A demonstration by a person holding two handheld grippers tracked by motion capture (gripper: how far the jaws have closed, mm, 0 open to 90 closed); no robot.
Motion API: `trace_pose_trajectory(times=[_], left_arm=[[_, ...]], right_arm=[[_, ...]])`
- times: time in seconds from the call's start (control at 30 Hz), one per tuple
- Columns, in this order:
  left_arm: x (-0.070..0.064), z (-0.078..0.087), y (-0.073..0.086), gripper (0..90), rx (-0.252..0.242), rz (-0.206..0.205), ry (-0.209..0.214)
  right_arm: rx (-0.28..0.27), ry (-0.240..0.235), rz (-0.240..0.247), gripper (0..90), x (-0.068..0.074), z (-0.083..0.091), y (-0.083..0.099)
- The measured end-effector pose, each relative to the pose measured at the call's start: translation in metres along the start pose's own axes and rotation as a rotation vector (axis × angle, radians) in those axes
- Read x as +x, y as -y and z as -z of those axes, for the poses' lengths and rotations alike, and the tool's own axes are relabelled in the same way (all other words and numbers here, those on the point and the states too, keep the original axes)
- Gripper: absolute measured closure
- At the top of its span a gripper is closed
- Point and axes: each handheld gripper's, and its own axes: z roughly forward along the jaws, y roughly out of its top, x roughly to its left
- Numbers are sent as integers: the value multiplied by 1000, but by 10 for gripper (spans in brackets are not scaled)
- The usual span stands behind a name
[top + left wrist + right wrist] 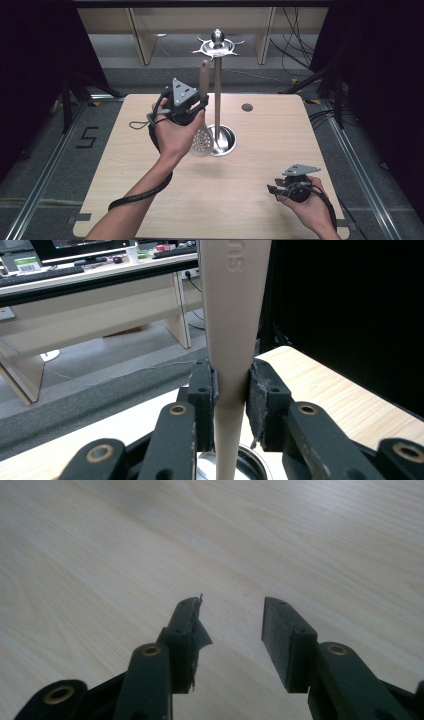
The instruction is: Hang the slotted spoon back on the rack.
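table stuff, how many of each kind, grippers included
Grippers: 2, left gripper shut on the spoon, right gripper open.
Slotted spoons: 1, the slotted spoon, handle up.
Metal hanging stands: 1, the stand at the middle of the table.
Total: 4
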Motion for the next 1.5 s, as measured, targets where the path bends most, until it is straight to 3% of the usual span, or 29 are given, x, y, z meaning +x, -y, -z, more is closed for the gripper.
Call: trace_pose_trajectory(times=[1.5], left_arm=[[-5, -7, -9, 734, 25, 9, 5]], right_arm=[[0, -1, 0, 591, 0, 0, 0]])
